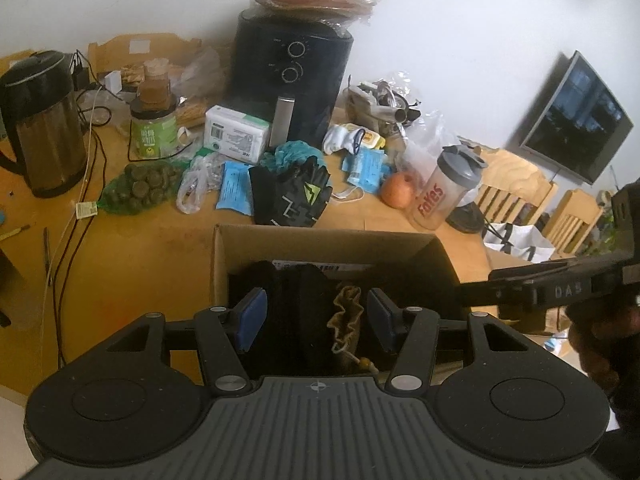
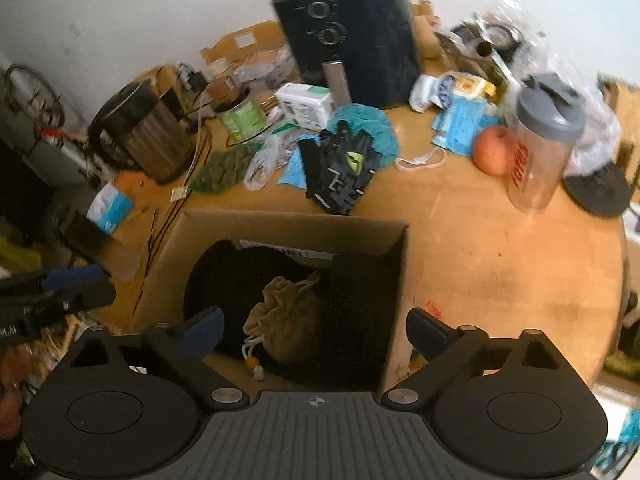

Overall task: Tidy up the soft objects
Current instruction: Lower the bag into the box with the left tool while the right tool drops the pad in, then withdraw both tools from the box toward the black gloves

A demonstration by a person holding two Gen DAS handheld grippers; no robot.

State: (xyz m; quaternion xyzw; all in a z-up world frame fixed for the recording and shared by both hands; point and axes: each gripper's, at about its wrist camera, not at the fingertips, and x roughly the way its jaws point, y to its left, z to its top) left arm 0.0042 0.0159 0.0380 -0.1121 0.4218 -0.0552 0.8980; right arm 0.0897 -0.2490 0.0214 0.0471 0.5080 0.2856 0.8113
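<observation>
An open cardboard box [image 1: 224,256] [image 2: 280,226] stands on the wooden table. Inside lie a tan drawstring pouch [image 1: 346,320] [image 2: 286,320] and dark cloth [image 1: 296,304] [image 2: 232,276]. My left gripper [image 1: 316,316] is open and empty above the box's near side. My right gripper [image 2: 316,330] is open and empty over the box, spanning the pouch. Black gloves [image 1: 292,196] [image 2: 340,172] lie on the table beyond the box, with a teal cloth [image 1: 292,154] [image 2: 368,128] behind them. White socks [image 1: 342,138] [image 2: 428,90] lie further back.
A black air fryer [image 1: 292,76] [image 2: 348,40], a kettle [image 1: 40,124] [image 2: 140,128], a shaker bottle [image 1: 444,188] [image 2: 540,152], an apple [image 1: 398,190] [image 2: 494,150], a green jar [image 1: 154,128], blue packets [image 1: 236,192] and cables [image 1: 80,200] crowd the table. Wooden chairs [image 1: 516,192] stand on the right.
</observation>
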